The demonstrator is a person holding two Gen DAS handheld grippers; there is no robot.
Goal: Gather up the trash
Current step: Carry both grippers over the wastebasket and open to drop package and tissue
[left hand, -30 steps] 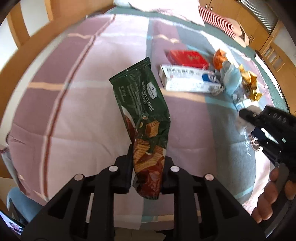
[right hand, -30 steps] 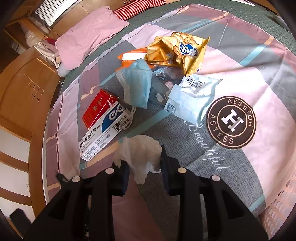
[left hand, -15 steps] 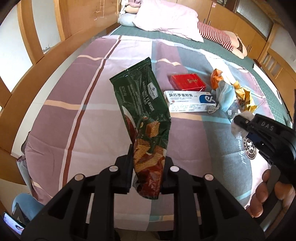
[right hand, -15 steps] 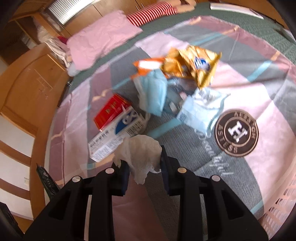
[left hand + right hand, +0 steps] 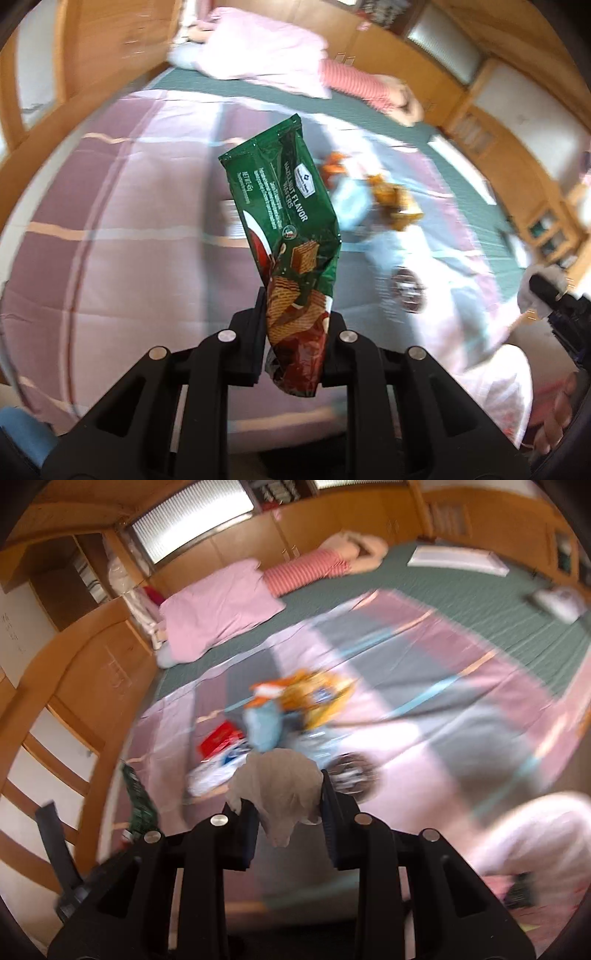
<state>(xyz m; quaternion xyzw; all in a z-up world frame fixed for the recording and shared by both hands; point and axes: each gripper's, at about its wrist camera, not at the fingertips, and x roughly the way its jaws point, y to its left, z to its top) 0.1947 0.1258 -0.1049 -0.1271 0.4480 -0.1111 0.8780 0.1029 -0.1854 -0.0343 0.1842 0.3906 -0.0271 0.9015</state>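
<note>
While both views are smeared by motion blur, we can still read the two grips. Left gripper (image 5: pixel 295 328): jaws drawn narrow and clamped on the lower end of a green wafer packet (image 5: pixel 286 236); the packet stands up and away from the jaws, tilted a little, its top seam clear of the bed (image 5: pixel 110 258) beneath. We note its bottom end sticks out just below the pads. Right gripper (image 5: pixel 286 812): jaws also narrow, pinching a crumpled white tissue (image 5: pixel 279 786); the tissue bulges above the pads and a tail of it hangs down between them. We see the same tissue at the right edge of the left view, on the black tip of the right gripper (image 5: pixel 543 291), well apart from the packet. On the bedspread beyond both grippers lies the remaining litter in a loose cluster: a red box (image 5: pixel 219 740), a blue face mask (image 5: pixel 264 725), a gold snack bag (image 5: pixel 314 698). Finer detail of that cluster we cannot tell for blur. A pink basket (image 5: pixel 532 834) shows at lower right of the right view
</note>
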